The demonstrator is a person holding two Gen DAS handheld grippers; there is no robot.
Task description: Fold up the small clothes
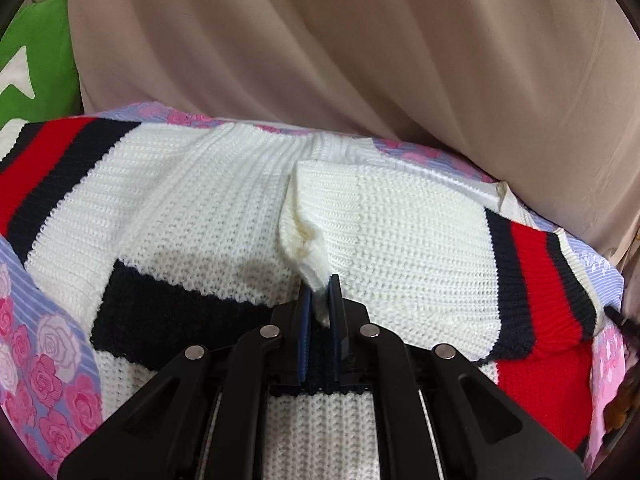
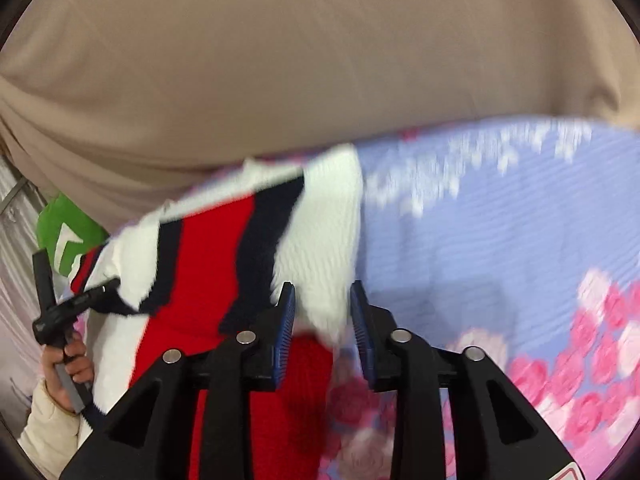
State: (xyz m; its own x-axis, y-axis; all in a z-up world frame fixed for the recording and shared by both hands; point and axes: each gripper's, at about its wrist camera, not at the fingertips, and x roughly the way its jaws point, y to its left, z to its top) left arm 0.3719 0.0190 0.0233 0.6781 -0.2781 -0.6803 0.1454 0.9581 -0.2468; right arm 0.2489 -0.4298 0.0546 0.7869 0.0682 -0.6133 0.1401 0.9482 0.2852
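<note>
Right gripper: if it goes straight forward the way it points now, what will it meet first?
Most likely the white edge of the knit sweater, which already lies between the open jaws of the right gripper. Beyond it comes the floral bedsheet. The picture is blurred, so depth is uncertain.

**Right wrist view: jaws apart at the sweater's edge**

The right gripper (image 2: 323, 312) has its jaws spread, a white flap of the striped knit sweater (image 2: 208, 264) between them, contact unclear through blur. The sweater lies on a floral bedsheet (image 2: 500, 248). At left, a hand (image 2: 66, 364) grips the other gripper's handle. Beige fabric (image 2: 304, 60) fills the background.
</note>
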